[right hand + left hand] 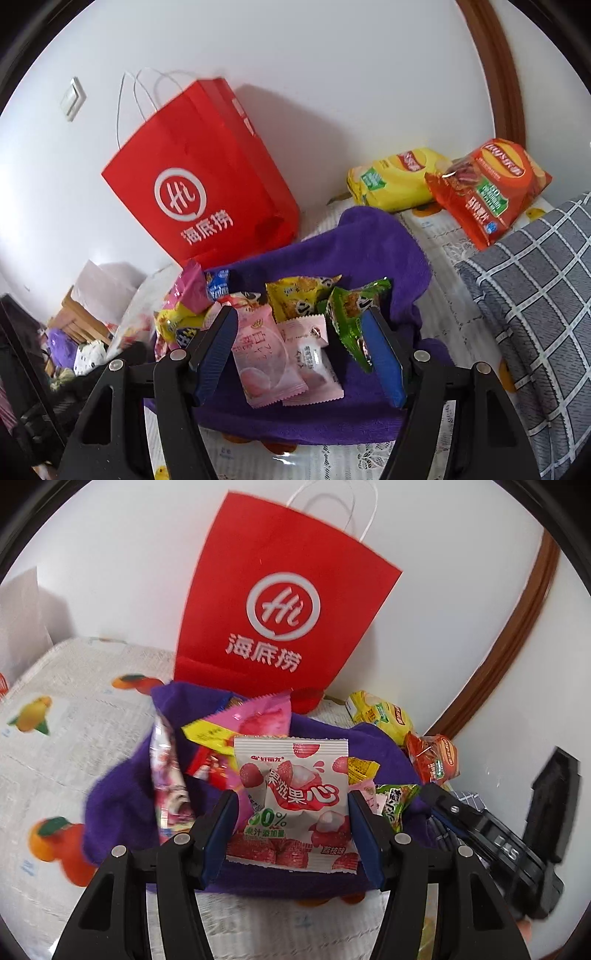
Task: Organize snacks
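Observation:
My left gripper (291,797) is shut on a white and red lychee gummy packet (295,775), held upright above a purple cloth (122,805) heaped with small snack packets. My right gripper (301,317) is open just over the same purple cloth (369,251). Two pink packets (258,354) lie flat between its fingers, untouched. A green packet (351,310) leans close to its right finger, and a yellow packet (295,295) lies just behind.
A red paper bag (280,605) stands against the white wall behind the cloth. A yellow chip bag (395,177) and a red chip bag (487,188) lie at the back right. A grey checked pillow (535,295) fills the right side. A fruit-print cover (55,738) lies underneath.

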Action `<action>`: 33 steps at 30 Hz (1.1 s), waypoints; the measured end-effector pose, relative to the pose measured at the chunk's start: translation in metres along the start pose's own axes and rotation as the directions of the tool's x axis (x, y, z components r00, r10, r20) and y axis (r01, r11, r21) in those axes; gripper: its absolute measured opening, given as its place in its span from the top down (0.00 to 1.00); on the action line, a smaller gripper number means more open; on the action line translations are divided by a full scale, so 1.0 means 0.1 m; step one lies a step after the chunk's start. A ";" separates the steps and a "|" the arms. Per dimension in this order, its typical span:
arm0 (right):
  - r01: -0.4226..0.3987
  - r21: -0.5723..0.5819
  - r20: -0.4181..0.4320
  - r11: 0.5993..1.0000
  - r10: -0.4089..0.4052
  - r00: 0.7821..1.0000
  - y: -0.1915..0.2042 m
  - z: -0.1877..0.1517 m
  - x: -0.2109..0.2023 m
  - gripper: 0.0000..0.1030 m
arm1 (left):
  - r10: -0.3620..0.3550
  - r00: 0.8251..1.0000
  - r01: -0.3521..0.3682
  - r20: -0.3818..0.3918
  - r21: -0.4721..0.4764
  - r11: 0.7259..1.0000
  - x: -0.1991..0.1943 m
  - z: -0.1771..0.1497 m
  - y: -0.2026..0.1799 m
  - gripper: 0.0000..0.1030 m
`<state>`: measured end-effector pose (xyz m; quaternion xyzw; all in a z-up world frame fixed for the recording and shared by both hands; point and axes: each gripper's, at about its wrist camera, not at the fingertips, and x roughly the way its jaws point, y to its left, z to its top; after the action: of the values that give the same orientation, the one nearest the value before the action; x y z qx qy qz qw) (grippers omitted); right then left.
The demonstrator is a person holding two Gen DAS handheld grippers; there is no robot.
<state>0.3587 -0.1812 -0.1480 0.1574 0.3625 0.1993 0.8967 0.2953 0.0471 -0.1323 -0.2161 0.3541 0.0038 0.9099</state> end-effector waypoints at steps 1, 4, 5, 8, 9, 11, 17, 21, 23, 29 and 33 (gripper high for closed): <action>-0.010 0.006 0.002 1.000 0.010 1.000 -0.01 0.00 -0.02 0.33 | 0.005 1.000 -0.005 0.000 -0.001 1.000 0.06 -0.01 -0.02 0.44; -0.043 0.040 0.007 0.998 0.042 0.999 -0.07 0.02 -0.07 0.33 | 0.042 0.999 -0.042 0.010 0.025 0.999 0.19 -0.06 -0.09 0.44; -0.056 0.050 0.007 0.997 0.055 0.998 -0.08 0.02 -0.08 0.33 | 0.046 0.999 -0.047 0.011 0.032 0.998 0.23 -0.09 -0.11 0.43; -0.082 0.065 -0.005 0.994 0.082 0.997 -0.09 0.03 -0.07 0.33 | 0.048 0.999 -0.048 -0.006 0.020 0.999 0.33 -0.13 -0.08 0.43; -0.094 0.066 -0.020 0.993 0.096 0.995 -0.09 0.02 -0.05 0.32 | 0.052 0.999 -0.052 -0.008 0.015 0.999 0.35 -0.15 -0.06 0.43; -0.117 0.068 -0.066 0.991 0.121 0.990 -0.06 0.00 0.03 0.32 | 0.059 0.998 -0.059 -0.017 0.008 0.998 0.39 -0.17 -0.02 0.43; -0.084 0.010 -0.086 0.996 0.085 0.993 0.09 -0.08 0.12 0.32 | 0.056 0.998 -0.056 -0.035 0.012 0.998 0.46 -0.18 0.00 0.40; -0.066 -0.040 -0.079 0.997 0.062 0.995 0.17 -0.12 0.13 0.32 | 0.039 0.998 -0.039 -0.040 0.000 0.999 0.45 -0.17 0.03 0.38; -0.060 -0.059 -0.073 0.996 0.056 0.996 0.20 -0.13 0.13 0.32 | 0.037 0.999 -0.037 -0.034 -0.004 0.999 0.42 -0.16 0.04 0.38; -0.032 -0.100 -0.067 0.994 0.026 0.997 0.27 -0.17 0.15 0.32 | 0.069 0.998 -0.069 0.008 0.032 0.997 0.30 -0.16 0.03 0.33; -0.005 -0.150 -0.052 0.989 -0.003 0.999 0.35 -0.21 0.14 0.32 | 0.078 0.997 -0.079 0.020 0.054 0.995 0.25 -0.17 0.02 0.32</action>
<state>0.3444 -0.1411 -0.1559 0.0845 0.3699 0.2304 0.8961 0.3027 0.0382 -0.1604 -0.1769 0.3543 0.0316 0.9177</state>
